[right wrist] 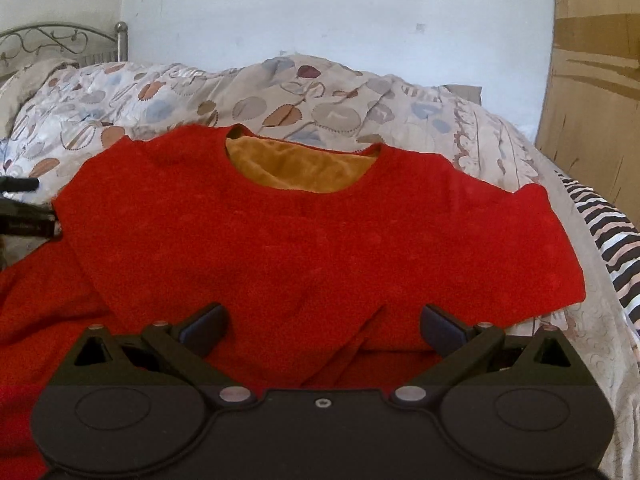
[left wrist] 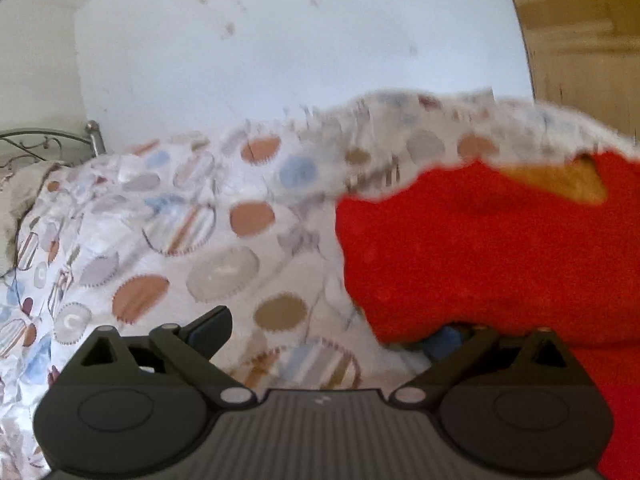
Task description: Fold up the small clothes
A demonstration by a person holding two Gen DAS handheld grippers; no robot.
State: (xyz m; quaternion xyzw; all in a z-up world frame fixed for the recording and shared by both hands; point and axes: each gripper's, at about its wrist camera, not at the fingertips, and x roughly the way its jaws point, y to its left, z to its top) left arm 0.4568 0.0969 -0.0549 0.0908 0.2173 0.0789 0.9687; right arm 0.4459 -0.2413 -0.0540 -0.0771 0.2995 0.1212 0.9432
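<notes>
Now the bed [right wrist: 500,148] carries the red top [right wrist: 312,236], lying flat with neck away. Right gripper [right wrist: 322,322] hovers spread over its hem; left gripper [left wrist: 326,330], also spread, meets its side. Better pinch both layers together before folding.

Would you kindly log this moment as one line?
left gripper: open | right gripper: open | red top: flat on bedspread
</notes>
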